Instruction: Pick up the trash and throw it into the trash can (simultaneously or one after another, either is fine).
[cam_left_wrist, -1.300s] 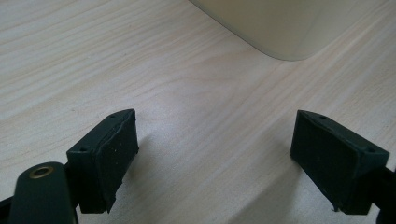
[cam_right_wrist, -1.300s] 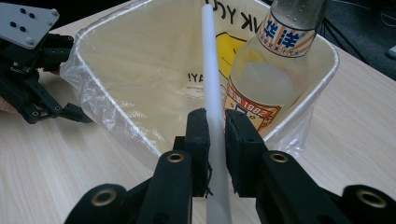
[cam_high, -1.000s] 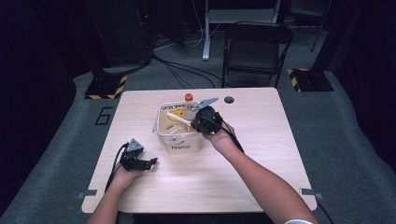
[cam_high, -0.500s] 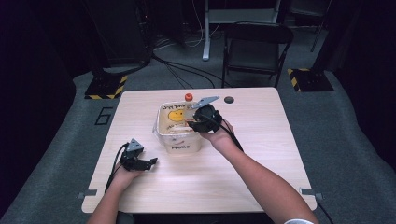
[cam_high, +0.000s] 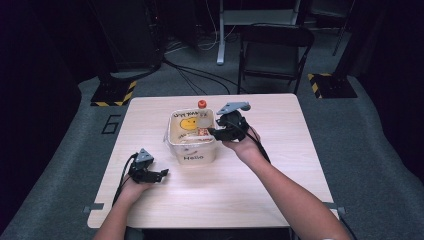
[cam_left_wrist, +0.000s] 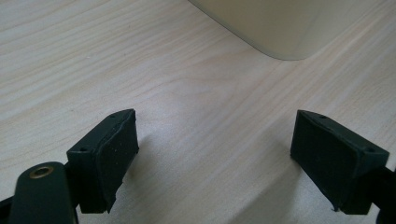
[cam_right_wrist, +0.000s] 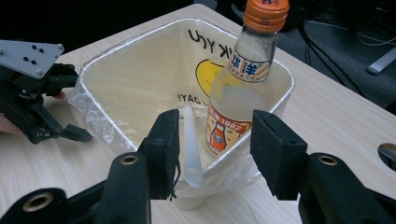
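**Over the bin: bottle just let go**

On the counter (cam_high: 280, 165) a lined bin (cam_high: 192, 150) is seen, with a bottle (cam_right_wrist: 240, 88) leaning upright in its far corner, against the wall. The right tool (cam_right_wrist: 215, 140) is held over the rim, jaws parted and empty. The left tool (cam_left_wrist: 215, 149) is rested open nearby. Dropping appears done; withdrawal is called for next, clear of the liner.
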